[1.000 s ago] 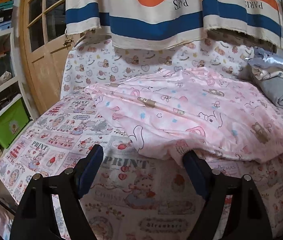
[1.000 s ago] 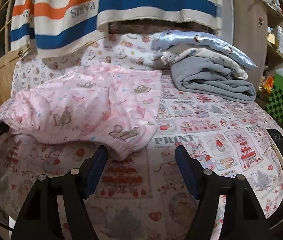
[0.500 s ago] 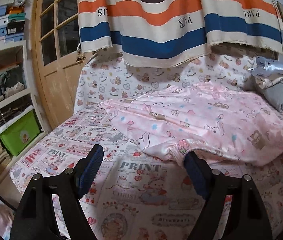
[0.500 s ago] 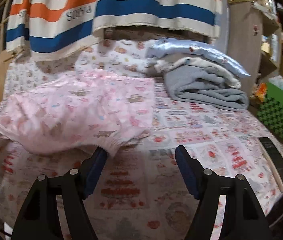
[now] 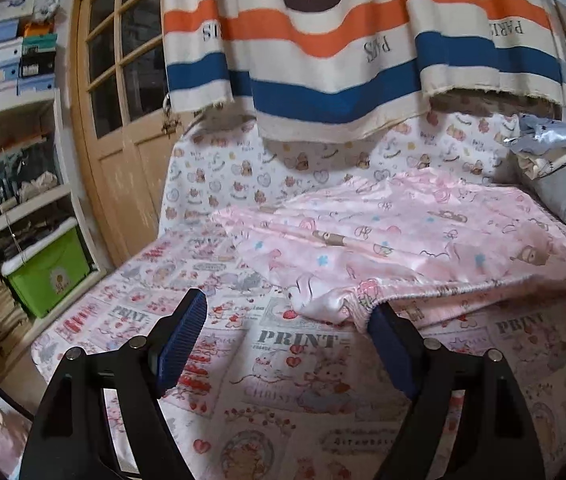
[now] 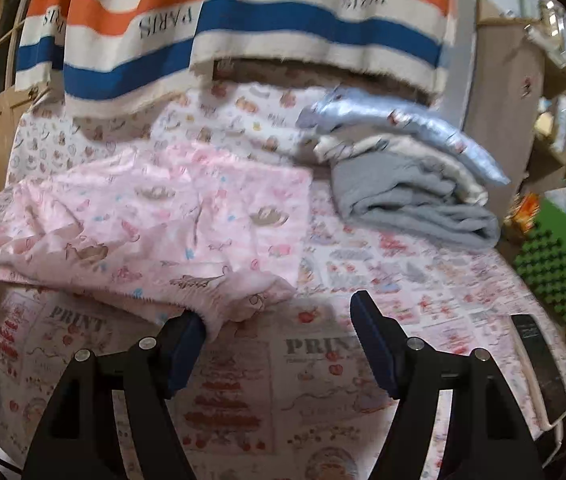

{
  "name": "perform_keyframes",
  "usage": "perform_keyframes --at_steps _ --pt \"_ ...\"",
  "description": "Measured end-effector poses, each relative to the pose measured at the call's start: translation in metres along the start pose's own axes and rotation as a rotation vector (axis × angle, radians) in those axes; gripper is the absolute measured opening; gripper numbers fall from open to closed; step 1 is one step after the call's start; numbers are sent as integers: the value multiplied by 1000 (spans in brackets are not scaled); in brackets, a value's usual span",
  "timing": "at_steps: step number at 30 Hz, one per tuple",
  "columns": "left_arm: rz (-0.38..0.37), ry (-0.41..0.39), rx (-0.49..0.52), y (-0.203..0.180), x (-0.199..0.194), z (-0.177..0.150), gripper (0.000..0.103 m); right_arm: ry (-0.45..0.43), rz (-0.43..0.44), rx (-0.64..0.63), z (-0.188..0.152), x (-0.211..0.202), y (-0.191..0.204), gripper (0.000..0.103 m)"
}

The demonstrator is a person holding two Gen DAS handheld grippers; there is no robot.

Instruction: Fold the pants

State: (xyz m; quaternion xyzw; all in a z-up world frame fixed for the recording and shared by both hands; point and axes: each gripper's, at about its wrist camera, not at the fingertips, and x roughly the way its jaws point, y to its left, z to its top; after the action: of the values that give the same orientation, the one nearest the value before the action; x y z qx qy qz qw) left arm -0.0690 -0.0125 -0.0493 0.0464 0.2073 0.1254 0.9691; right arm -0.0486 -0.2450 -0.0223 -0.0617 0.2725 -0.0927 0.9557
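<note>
2 grippers, both w/ jaws apart, nothing clamped. Left gripper (image 5: 289,320): pants (image 5: 423,240) hem just at its right finger. Right gripper (image 6: 277,320): hem by its left finger. 1 pink pants, spread on the sheet (image 5: 283,400). Left view only: green bin (image 5: 49,272). Right view only: phone (image 6: 541,364), full stack of 3 folded clothes (image 6: 411,176).

The pink cartoon-print pants (image 5: 403,240) lie spread flat in front of me on the patterned bed sheet, their gathered elastic edge (image 6: 219,308) nearest me.
</note>
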Motion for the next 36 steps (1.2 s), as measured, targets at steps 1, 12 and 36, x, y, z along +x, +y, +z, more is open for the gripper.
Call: perform_keyframes --at_steps 1,12,36 --pt "12 -15 -1 1 -5 -1 80 -26 -15 -8 -1 -9 3 72" --pt "73 -68 -73 31 -46 -24 80 -120 -31 29 -24 -59 17 72" --pt "-171 -69 65 23 -71 -73 91 -203 78 71 -79 -71 11 72"
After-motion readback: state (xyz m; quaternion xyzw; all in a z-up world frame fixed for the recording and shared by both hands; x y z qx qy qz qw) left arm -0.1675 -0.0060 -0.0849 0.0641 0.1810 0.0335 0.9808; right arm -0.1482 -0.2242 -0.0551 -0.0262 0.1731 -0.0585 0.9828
